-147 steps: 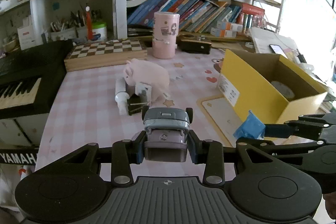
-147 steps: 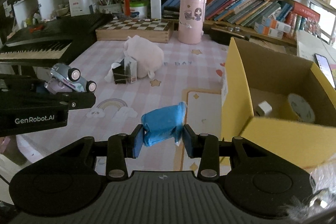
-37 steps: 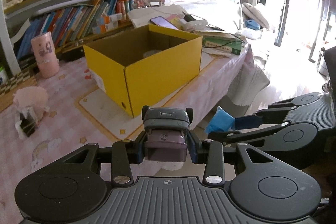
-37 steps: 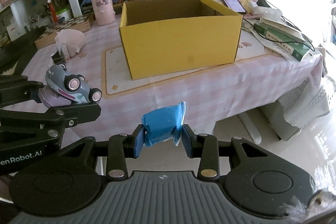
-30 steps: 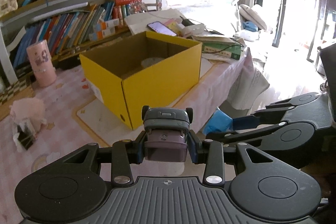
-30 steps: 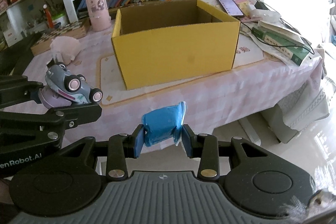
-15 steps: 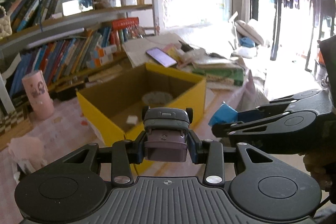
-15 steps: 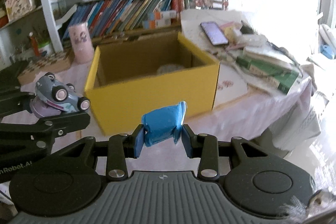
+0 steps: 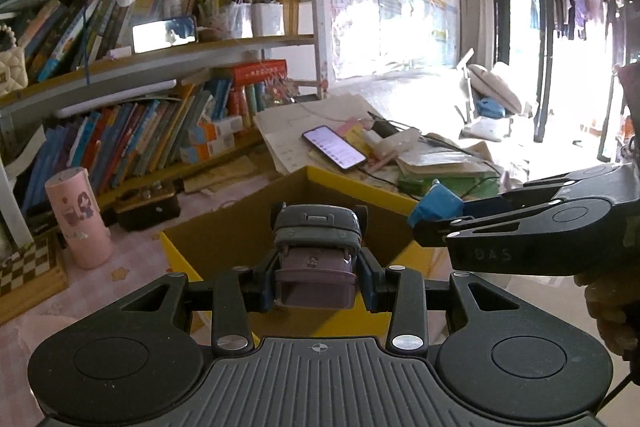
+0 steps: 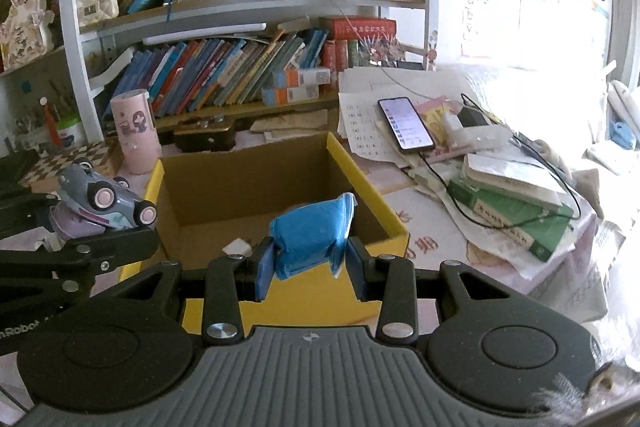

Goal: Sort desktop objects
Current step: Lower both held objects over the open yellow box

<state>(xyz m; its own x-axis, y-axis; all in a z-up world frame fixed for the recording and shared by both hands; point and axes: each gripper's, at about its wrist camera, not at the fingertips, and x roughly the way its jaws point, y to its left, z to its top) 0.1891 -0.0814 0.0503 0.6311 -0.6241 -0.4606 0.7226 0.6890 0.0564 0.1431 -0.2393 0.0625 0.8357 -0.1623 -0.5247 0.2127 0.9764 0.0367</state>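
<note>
My left gripper (image 9: pixel 316 287) is shut on a grey and purple toy car (image 9: pixel 316 247), held above the near edge of the open yellow cardboard box (image 9: pixel 360 187). My right gripper (image 10: pixel 310 267) is shut on a blue crumpled packet (image 10: pixel 312 235), held over the box's (image 10: pixel 360 183) near wall. In the right wrist view the toy car (image 10: pixel 100 203) sits at the left, beside the box's left wall. In the left wrist view the blue packet (image 9: pixel 436 205) hangs over the box's right rim. A small white object (image 10: pixel 238 247) lies on the box floor.
A pink cylinder (image 10: pixel 134 131) and a chessboard (image 10: pixel 68 157) stand left of the box. A phone (image 10: pixel 406 123), cables and a stack of green books (image 10: pixel 512 203) lie to its right. Bookshelves (image 10: pixel 240 63) run along the back.
Both grippers have risen and moved closer, from in front of the box to over its near rim. I now look down into the box. Both still hold their objects.
</note>
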